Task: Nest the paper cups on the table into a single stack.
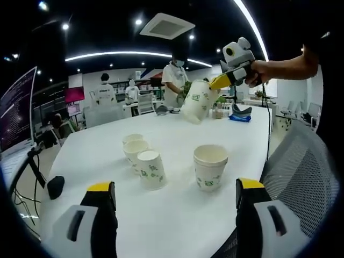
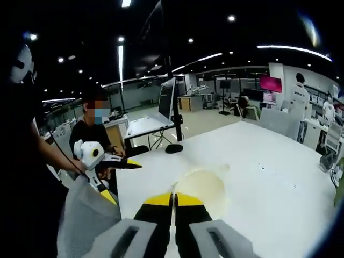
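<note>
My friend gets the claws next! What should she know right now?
Right claw: shut on a paper cup's rim; this held cup is tilted up in the air over the far side of the table.
Left claw: open, holding nothing, near the table's front edge.
On the table: a lone cup toward the right, and a cluster of cups to its left; how many are already nested there is hard to tell.
Left to do: put the held cup into another cup, then gather the rest into one stack.
</note>
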